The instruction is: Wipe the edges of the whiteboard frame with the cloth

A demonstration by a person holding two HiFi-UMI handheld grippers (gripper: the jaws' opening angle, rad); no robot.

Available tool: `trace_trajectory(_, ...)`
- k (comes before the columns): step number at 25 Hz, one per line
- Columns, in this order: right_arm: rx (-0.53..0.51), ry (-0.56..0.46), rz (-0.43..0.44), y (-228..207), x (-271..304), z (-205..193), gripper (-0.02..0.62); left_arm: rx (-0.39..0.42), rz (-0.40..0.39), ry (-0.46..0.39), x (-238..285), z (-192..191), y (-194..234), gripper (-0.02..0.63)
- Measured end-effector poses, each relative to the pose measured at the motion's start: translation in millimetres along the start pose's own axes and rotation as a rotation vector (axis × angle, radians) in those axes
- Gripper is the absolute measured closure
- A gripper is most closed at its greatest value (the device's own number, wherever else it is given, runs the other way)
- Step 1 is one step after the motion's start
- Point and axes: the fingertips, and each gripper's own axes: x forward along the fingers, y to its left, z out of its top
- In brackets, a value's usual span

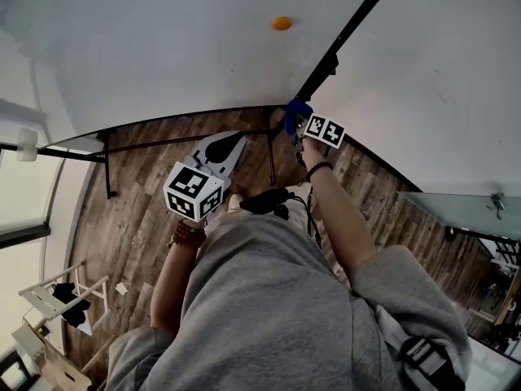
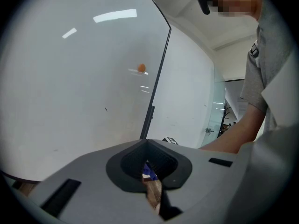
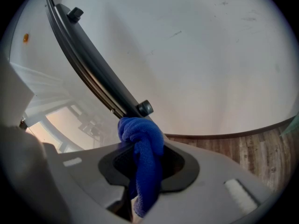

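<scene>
The whiteboard's black frame edge (image 1: 342, 39) runs diagonally down to my right gripper (image 1: 298, 125), which is shut on a bunched blue cloth (image 1: 295, 114). In the right gripper view the cloth (image 3: 142, 139) sticks up from between the jaws and touches the frame edge (image 3: 88, 62) just below a small black knob (image 3: 145, 108). My left gripper (image 1: 230, 147) hangs lower and to the left, away from the frame, its jaws closed to a point and holding nothing. The left gripper view looks up the frame edge (image 2: 156, 87).
An orange dot (image 1: 282, 23) sits on the white board surface. Black stand bars (image 1: 163, 143) cross the wooden floor (image 1: 138, 218) below the board. A white wall (image 1: 456, 72) lies right of the frame, a glass panel (image 1: 464, 210) further right, a pale wooden rack (image 1: 57, 300) at lower left.
</scene>
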Motion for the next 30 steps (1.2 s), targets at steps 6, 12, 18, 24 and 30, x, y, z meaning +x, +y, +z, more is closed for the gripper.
trace_trajectory(6, -0.012, 0.181, 0.052, -3.5, -8.8, -56.4, 0.474, 0.003, 0.0, -0.015, -9.9, -0.8, -1.0, 0.598)
trace_trajectory(12, -0.204, -0.032, 0.31, 82.6, -66.4, -22.1, 0.465, 0.032, 0.039, -0.041, -16.2, -1.5, 8.6, 0.598)
trace_trajectory(18, -0.517, -0.383, 0.36, 180.6, -158.1, 24.1, 0.465, 0.074, 0.22, -0.137, -31.3, 9.6, 28.7, 0.598)
trace_trajectory(24, -0.696, -0.498, 0.333, 216.6, -197.3, 12.5, 0.469, 0.093, 0.307, -0.186, -50.0, 5.9, 35.0, 0.598)
trace_trajectory(30, -0.68, -0.491, 0.356, 213.9, -196.3, -1.1, 0.469, 0.141, 0.419, -0.208, -64.4, -7.0, 39.1, 0.598)
